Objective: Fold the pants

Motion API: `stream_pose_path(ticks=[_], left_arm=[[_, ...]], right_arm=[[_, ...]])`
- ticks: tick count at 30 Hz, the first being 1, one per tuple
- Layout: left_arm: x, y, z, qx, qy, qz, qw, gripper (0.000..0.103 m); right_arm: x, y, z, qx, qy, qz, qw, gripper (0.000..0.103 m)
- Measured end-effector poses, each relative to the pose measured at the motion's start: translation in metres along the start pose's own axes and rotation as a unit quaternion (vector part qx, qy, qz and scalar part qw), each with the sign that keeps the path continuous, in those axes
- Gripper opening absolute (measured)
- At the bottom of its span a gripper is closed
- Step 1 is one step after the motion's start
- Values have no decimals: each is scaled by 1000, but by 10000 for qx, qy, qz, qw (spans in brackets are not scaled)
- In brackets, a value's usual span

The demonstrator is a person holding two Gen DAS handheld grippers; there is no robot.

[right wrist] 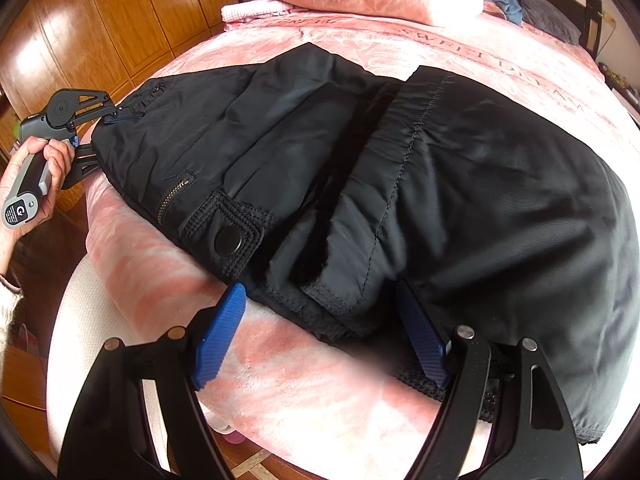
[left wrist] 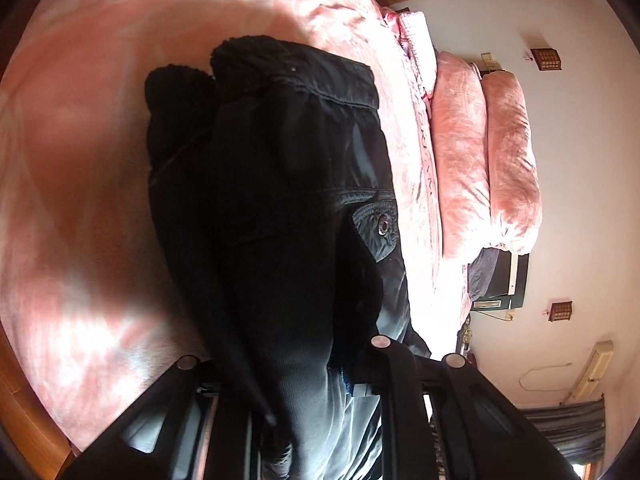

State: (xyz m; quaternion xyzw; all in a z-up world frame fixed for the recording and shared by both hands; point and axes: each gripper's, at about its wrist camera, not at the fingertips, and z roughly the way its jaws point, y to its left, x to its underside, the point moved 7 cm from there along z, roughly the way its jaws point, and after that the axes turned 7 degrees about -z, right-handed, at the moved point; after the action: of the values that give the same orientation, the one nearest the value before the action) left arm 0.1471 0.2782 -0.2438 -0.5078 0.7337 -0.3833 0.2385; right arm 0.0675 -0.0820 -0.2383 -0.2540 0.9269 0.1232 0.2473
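Pants [right wrist: 360, 168] between right claw [right wrist: 320, 336] (gaping)

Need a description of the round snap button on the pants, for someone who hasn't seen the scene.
Start at the pink bed and find the black pants spread across it. At their near edge sits a square stitched tab, and the round black snap button is in its middle. The zipper beside it is brass and long, not round.

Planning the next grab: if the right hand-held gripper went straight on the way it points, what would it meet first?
Probably the near hem of the black padded pants, lying between the open blue pads; depth is uncertain.
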Motion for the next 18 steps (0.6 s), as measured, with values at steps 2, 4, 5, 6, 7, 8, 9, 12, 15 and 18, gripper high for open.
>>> stream_pose_path(ticks=[2, 4, 5, 6, 7, 8, 9, 12, 15, 18], left_arm=[[3, -11, -4, 64, -40, 151, 9999, 14], [7, -25, -7, 127, -83, 425, 9990, 14], [9, -32, -9, 109, -133, 594, 9981, 14], [12, -40, -12, 110, -178, 748, 9970, 14], [16, -48, -13, 125, -215, 909, 9955, 14], [20, -56, -15, 118, -259, 1094, 9936, 14], [25, -66, -17, 92, -316, 1304, 9909, 14], [45, -93, -20, -15, -459, 2007, 9786, 14], [72, -122, -20, -79, -512, 2698, 9615, 14], [107, -145, -16, -115, -352, 3339, 9419, 15]], right_arm=[[0, -1, -1, -30, -10, 54, 10000, 78], [0, -3, -4, -67, -17, 117, 9999, 78], [0, -3, -5, -95, -28, 163, 9998, 78], [0, -4, -8, -134, -56, 233, 9996, 77], [0, -5, -11, -180, -92, 320, 9993, 76], [0, -7, -14, -230, -124, 413, 9988, 75], [0, -8, -18, -292, -161, 501, 9982, 75], [3, -13, -26, -337, -221, 676, 9969, 75], [7, -18, -35, -279, -267, 749, 9964, 74], [12, -25, -43, -245, -339, 888, 9952, 74]])
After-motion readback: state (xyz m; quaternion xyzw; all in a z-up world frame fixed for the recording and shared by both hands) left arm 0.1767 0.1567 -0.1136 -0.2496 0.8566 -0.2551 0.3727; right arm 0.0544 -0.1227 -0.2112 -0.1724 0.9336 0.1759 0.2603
